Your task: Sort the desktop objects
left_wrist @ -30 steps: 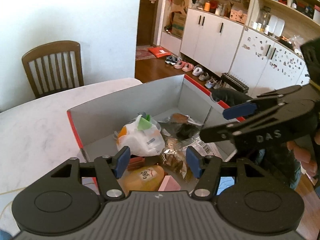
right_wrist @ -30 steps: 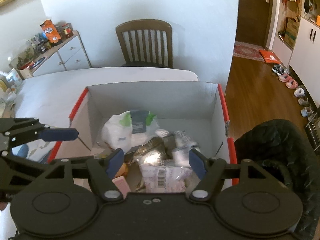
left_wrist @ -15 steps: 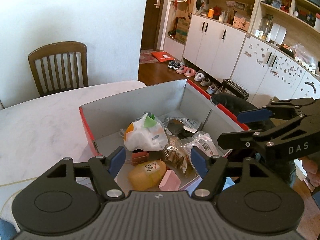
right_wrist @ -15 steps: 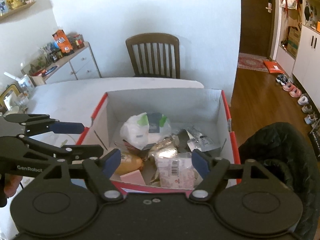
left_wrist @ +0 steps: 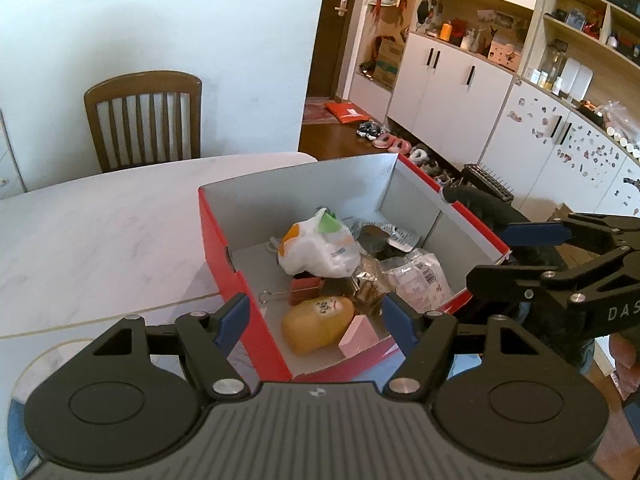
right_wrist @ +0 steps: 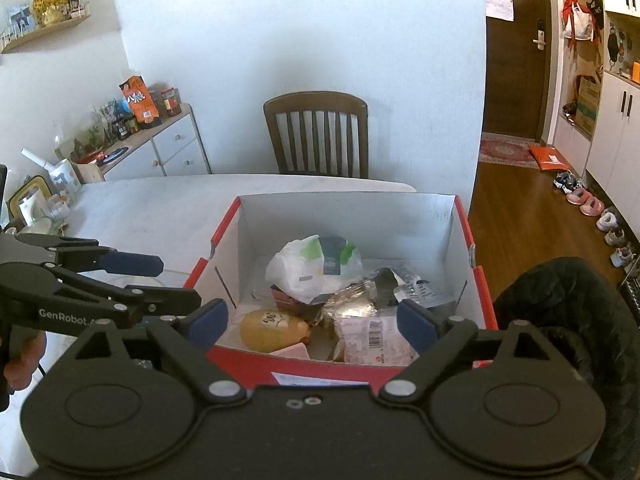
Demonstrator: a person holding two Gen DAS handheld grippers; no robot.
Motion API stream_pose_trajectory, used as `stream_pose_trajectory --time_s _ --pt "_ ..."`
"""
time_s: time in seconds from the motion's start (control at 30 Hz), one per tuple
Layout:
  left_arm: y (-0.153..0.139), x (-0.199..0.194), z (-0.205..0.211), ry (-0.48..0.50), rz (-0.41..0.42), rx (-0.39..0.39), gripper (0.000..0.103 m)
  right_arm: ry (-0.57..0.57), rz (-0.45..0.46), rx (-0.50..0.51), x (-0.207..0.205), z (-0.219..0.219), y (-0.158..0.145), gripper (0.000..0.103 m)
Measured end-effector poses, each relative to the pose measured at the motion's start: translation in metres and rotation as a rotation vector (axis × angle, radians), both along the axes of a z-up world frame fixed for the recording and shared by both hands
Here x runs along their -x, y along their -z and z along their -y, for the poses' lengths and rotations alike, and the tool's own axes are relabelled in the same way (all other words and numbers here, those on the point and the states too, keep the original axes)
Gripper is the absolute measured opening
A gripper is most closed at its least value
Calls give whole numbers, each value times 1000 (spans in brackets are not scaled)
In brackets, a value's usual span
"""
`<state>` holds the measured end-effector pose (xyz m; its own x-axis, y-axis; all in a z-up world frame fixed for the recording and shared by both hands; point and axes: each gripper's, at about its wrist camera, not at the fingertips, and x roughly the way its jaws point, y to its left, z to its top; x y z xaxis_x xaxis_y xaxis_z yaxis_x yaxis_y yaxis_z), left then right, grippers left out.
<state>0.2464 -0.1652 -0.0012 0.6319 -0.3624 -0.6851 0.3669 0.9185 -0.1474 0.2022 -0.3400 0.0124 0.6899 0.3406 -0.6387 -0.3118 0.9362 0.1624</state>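
Note:
A red cardboard box (left_wrist: 224, 236) (right_wrist: 464, 216) stands on the white marble table (left_wrist: 100, 224). Inside lie a white plastic bag (left_wrist: 316, 248) (right_wrist: 308, 264), a yellow packet (left_wrist: 316, 320) (right_wrist: 272, 328), a pink block (left_wrist: 358, 334), a binder clip (left_wrist: 280, 294), foil wrappers and a barcoded pouch (left_wrist: 420, 280) (right_wrist: 372, 340). My left gripper (left_wrist: 314, 320) is open and empty, just before the box's near corner. My right gripper (right_wrist: 312, 322) is open and empty, above the box's near wall; it also shows at the right of the left wrist view (left_wrist: 520, 256).
A wooden chair (right_wrist: 316, 136) stands behind the table. A black jacket (right_wrist: 568, 312) hangs right of the box. A sideboard with jars and snacks (right_wrist: 152, 136) is at the left. Cups and small items (right_wrist: 44, 196) sit at the table's far left edge.
Both grippers have pulled back and up from the box, staying open. More of the table and the box's outer walls now shows.

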Motion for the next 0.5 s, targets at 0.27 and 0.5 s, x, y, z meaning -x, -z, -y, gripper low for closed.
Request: stream_pose_trajectory --time_s 0.27,0.5 --pt "4 10 -4 -26 -3 -15 93 0 48 17 14 -14 -1 100" --pt "7 16 -9 -37 -14 -14 103 15 78 43 26 -23 0 102"
